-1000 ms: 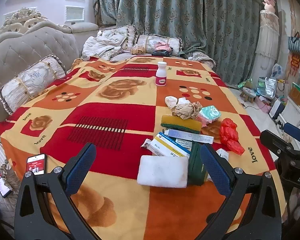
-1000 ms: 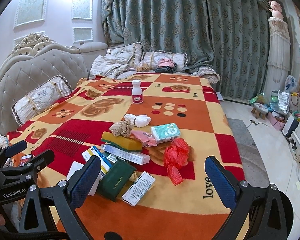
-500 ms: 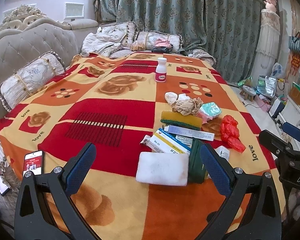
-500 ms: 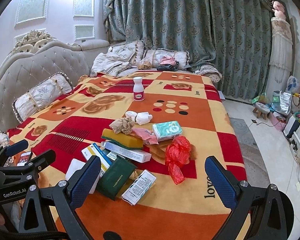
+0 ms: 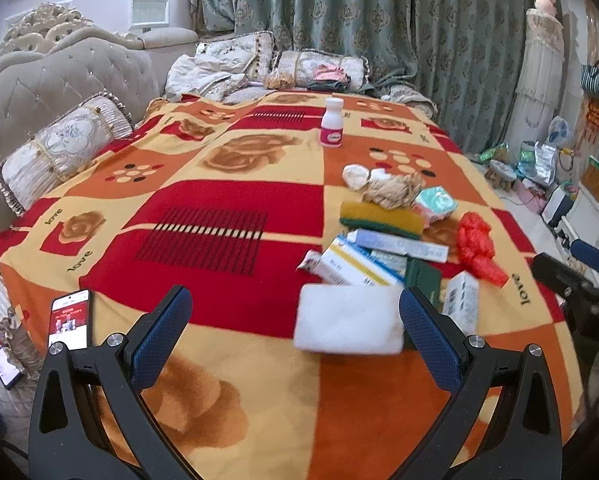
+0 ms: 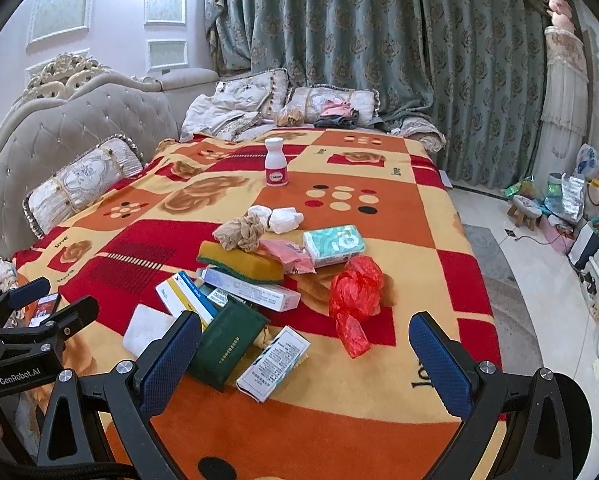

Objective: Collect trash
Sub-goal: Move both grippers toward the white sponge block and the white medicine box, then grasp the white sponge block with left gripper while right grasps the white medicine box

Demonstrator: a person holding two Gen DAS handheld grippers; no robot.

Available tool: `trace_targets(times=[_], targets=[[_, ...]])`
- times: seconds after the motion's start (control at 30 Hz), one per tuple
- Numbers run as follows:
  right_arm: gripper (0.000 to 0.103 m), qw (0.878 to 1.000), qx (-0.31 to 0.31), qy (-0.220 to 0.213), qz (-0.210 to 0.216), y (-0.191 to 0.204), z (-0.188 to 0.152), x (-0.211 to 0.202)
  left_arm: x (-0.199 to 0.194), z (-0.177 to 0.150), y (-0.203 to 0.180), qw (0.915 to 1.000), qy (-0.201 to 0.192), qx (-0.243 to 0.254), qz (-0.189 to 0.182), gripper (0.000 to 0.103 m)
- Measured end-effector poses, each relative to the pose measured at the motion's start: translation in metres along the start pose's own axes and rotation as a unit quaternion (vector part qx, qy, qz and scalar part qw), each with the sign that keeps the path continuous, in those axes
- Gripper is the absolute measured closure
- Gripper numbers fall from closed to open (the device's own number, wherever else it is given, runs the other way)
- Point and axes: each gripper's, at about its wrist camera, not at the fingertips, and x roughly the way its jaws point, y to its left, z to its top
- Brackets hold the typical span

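The trash lies in a loose heap on the bed's patterned blanket (image 6: 399, 208): a red plastic bag (image 6: 355, 296), a teal tissue pack (image 6: 333, 245), crumpled brown paper (image 6: 239, 233), white wads (image 6: 277, 216), a yellow-green sponge (image 6: 239, 265), several cartons (image 6: 251, 289), a green booklet (image 6: 225, 346) and a white pad (image 5: 349, 318). A white bottle (image 6: 276, 162) stands upright farther back, well apart from the heap. The right tool (image 6: 305, 364) hovers over the near edge, fingers spread wide and empty. The left tool (image 5: 295, 338) is likewise spread, the white pad just beyond it. A phone (image 5: 69, 319) lies at the blanket's left edge.
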Motion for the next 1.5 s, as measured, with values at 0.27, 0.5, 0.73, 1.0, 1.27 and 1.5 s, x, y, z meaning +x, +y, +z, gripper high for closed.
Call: trace_targets(times=[0.27,0.5,0.73,1.0,1.27,1.5], targets=[[0.0,0.999,0.003,0.03,0.03,-0.005,-0.013,0.014,0.011,-0.012,0.013,0.9995,0.03,0.001,-0.007,0.0],[0.012,0.996,0.011,0.073,0.057,-0.006,-0.029,0.035,0.022,-0.014,0.019,0.9983,0.053,-0.006,-0.021,0.0],[0.034,0.987,0.051,0.119,0.094,-0.01,-0.035,0.069,0.03,-0.014,0.007,0.997,0.064,0.004,-0.043,0.0],[0.058,0.974,0.086,0.161,0.132,-0.005,-0.034,0.109,0.054,-0.011,0.002,0.9933,0.088,-0.009,-0.073,0.0],[0.06,0.973,0.088,0.163,0.137,-0.009,-0.037,0.113,0.088,-0.01,-0.001,0.9866,0.117,-0.027,-0.111,0.0],[0.06,0.973,0.092,0.159,0.142,-0.011,-0.037,0.117,0.092,-0.014,-0.001,0.9696,0.139,-0.056,-0.194,0.03]])
